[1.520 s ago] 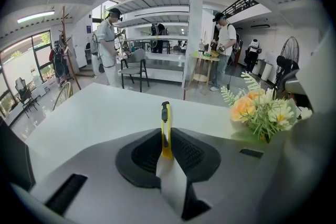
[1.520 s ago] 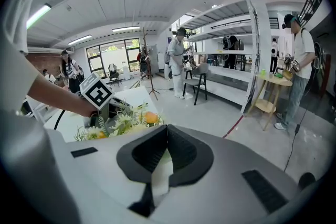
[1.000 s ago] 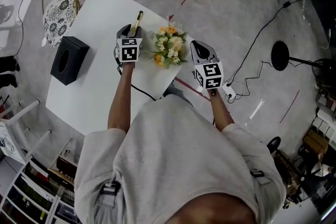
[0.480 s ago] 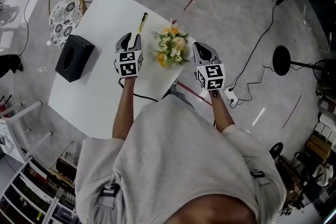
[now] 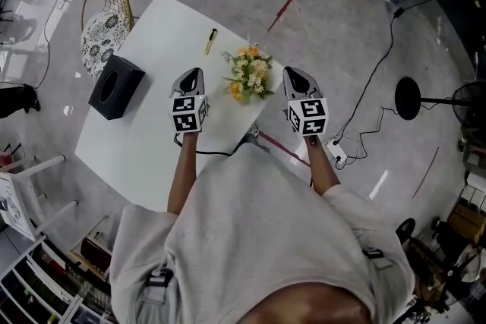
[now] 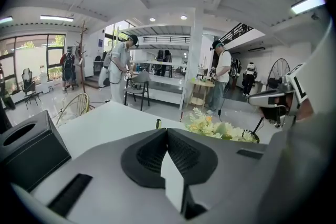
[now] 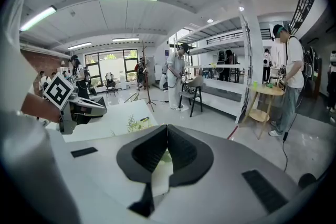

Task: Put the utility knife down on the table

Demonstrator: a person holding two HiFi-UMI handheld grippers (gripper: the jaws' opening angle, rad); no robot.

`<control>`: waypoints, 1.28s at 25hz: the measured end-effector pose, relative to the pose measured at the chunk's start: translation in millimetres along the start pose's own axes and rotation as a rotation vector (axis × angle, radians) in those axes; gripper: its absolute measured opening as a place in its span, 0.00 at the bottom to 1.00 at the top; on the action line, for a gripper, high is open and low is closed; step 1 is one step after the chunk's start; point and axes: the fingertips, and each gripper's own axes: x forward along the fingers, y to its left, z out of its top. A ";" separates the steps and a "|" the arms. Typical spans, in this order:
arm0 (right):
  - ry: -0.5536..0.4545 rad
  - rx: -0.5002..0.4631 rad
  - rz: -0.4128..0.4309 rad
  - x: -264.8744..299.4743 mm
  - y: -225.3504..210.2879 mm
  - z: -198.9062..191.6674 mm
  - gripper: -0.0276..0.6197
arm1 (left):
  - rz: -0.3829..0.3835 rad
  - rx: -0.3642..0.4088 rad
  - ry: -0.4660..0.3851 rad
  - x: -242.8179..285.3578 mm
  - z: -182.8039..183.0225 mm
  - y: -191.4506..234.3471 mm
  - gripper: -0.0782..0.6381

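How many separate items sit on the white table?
3: black tissue box at left, utility knife near the far edge, flower bouquet at right. A black cable also crosses the near edge. Nothing seems hidden.

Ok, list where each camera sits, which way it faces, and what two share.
Head view: on the person's head, steeply down at the white table; torso, forearms, left gripper, right gripper show.
Left gripper view: on the left gripper, across the table past its just-closed, empty jaws toward the utility knife; right gripper at right.
Right gripper view: on the right gripper, past shut jaws into the room; left gripper at left.
Shared: flowers, in all three.
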 end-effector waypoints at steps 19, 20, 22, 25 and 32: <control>-0.214 -0.075 -0.029 -32.5 -2.5 89.5 0.09 | -0.014 0.074 -0.280 -47.1 113.2 -27.8 0.14; -0.223 -0.078 -0.030 -33.7 -2.8 93.4 0.09 | -0.014 0.078 -0.292 -49.3 118.3 -29.5 0.14; -0.240 -0.083 -0.029 -36.2 -2.8 99.9 0.09 | -0.012 0.085 -0.314 -54.1 126.0 -32.6 0.14; -0.261 -0.088 -0.029 -40.4 -2.5 107.7 0.09 | -0.009 0.090 -0.334 -59.6 131.9 -35.3 0.14; -0.284 -0.100 -0.031 -47.5 -1.4 115.9 0.09 | 0.001 0.089 -0.354 -68.3 136.3 -39.6 0.14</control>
